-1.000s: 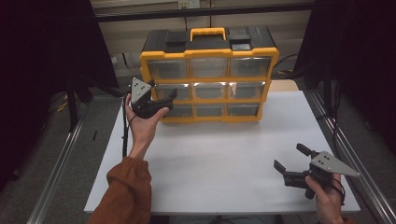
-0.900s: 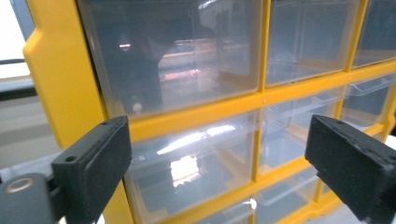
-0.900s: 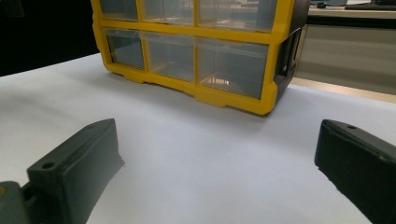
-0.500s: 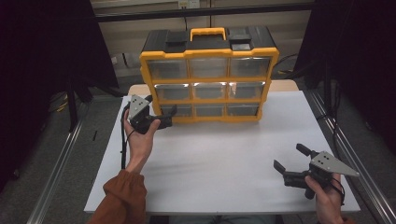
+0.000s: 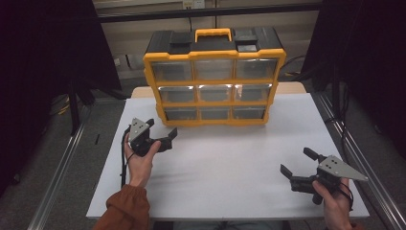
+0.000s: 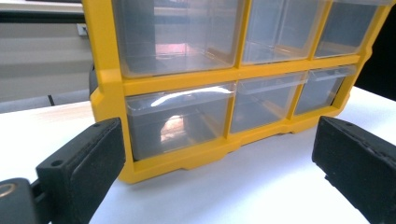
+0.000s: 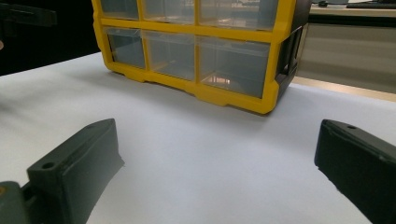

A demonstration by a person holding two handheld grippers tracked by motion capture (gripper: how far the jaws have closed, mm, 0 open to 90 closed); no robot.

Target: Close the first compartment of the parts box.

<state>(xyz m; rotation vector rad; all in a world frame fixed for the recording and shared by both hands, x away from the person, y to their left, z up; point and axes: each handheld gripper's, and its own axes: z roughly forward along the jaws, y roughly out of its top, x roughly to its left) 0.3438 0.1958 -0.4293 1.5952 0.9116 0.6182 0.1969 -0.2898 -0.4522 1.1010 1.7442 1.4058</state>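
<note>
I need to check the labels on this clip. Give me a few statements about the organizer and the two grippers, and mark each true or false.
1. The drawer organizer has three rows of three clear drawers. True.
2. The left gripper is clamped on a drawer. False: it is open, short of the organizer.
3. The right gripper is open and holds nothing. True.
4. One bottom drawer is pulled out. False: all sit closed.
5. The handle on top is black. False: it is yellow.

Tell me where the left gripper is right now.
In the high view, the left gripper is at the table's left side, held just in front of the yellow drawer cabinet's bottom-left corner, jaws open and holding nothing.
</note>
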